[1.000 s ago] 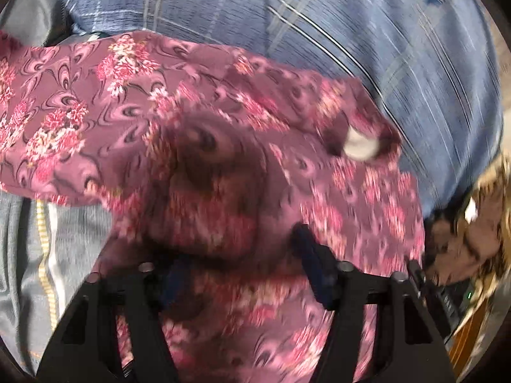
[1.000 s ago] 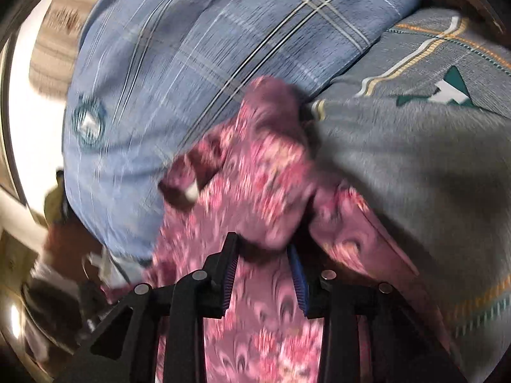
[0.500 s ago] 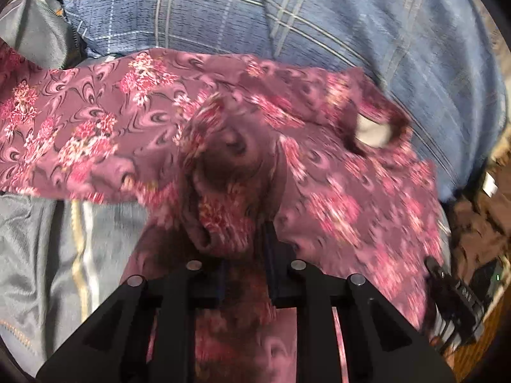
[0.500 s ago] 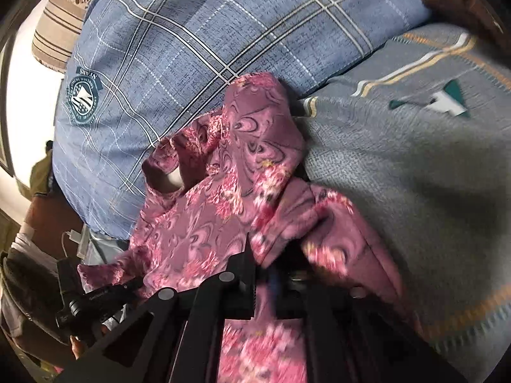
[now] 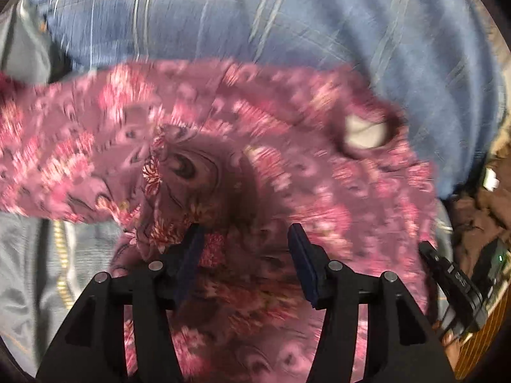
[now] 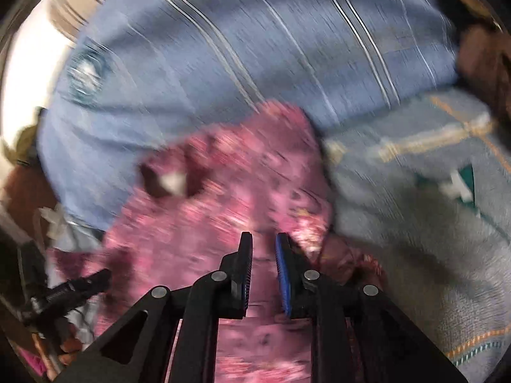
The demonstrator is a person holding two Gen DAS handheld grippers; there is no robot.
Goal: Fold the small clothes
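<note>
- Half a second earlier the left gripper (image 5: 244,239) was pinched on a raised fold of the maroon floral-print garment (image 5: 287,146); its fingers (image 5: 301,249) had just been opening and stood apart, with cloth lying between them but not pressed.
- Meanwhile the right gripper (image 6: 263,245) had closed its fingers (image 6: 282,255) from the wider gap of a second before to a narrow slit; blur made it hard to tell, but they seemed to nip a thin layer of the garment (image 6: 230,191).
- That garment lay spread over a grey woven blanket with yellow stripes (image 6: 431,223), its neck opening with a white label (image 5: 364,132) turned up.
- Behind it sat a blue plaid pillow (image 5: 287,25), touching the garment's far edge.
</note>
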